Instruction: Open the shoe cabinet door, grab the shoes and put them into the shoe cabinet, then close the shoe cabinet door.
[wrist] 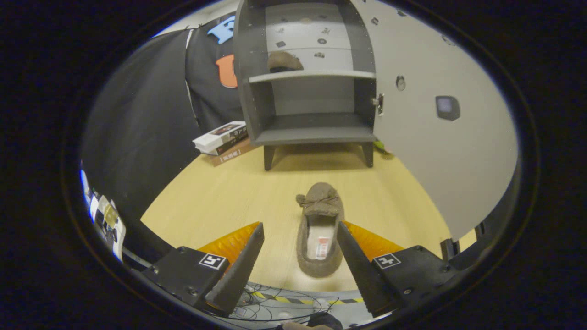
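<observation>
A brown fuzzy slipper (pixel 320 229) with a bow lies on the desk (pixel 220 197) between the gripper's (pixel 300 233) spread fingers, unpinched.

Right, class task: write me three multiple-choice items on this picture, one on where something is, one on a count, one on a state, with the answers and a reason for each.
1. Where is the brown fuzzy slipper with a bow on the light wooden floor?
A. between the gripper's fingers
B. on the cabinet's bottom shelf
C. on the stack of books

2. How many slippers are already inside the grey shoe cabinet?
A. none
B. one
C. three

3. What is the state of the pale grey cabinet door?
A. shut
B. swung open
C. lying on the floor

Answers: 1 A, the slipper lies between the spread fingers of the gripper, which is open and not pressing on it. 2 B, one brown slipper sits on the upper shelf. 3 B, the door stands out to the side and the shelves are exposed.
</observation>
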`<state>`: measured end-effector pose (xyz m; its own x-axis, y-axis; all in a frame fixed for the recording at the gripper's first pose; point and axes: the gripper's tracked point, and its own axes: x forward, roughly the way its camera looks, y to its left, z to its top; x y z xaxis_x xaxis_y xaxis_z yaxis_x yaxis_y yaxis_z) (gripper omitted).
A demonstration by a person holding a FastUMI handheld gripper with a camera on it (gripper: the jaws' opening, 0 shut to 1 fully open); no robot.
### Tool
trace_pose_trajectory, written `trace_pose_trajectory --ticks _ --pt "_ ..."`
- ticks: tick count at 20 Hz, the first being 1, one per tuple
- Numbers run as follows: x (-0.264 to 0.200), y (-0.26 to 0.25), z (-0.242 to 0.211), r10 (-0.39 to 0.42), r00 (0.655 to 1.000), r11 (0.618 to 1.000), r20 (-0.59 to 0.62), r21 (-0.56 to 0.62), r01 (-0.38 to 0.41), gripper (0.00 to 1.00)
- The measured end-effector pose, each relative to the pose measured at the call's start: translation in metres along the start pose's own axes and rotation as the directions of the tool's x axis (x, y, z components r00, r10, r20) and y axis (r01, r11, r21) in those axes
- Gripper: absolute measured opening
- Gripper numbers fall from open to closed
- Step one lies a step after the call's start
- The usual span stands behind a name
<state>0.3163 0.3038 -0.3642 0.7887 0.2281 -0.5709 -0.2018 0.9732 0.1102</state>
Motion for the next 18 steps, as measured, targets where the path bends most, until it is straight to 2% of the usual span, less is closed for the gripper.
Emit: trace_pose_trajectory --ticks 2,7,11,15,16,18 --pt "0.030 0.004 -0.007 0.008 0.999 1.000 -0.034 0.002 -0.008 1.00" --pt "0.092 -0.005 -0.006 -0.025 0.995 0.999 -0.097 0.041 0.029 1.00" --pt "0.122 -0.002 -0.003 -0.020 0.992 0.998 -0.127 0.063 0.028 1.00" --pt "0.133 -0.009 -0.002 -0.032 0.989 0.997 -0.143 0.060 0.041 1.00" --pt "0.134 -0.013 -0.003 -0.045 0.989 0.998 -0.144 0.045 0.052 0.98" --pt "0.134 -0.026 -0.004 -0.081 0.986 0.995 -0.146 0.043 0.088 0.69"
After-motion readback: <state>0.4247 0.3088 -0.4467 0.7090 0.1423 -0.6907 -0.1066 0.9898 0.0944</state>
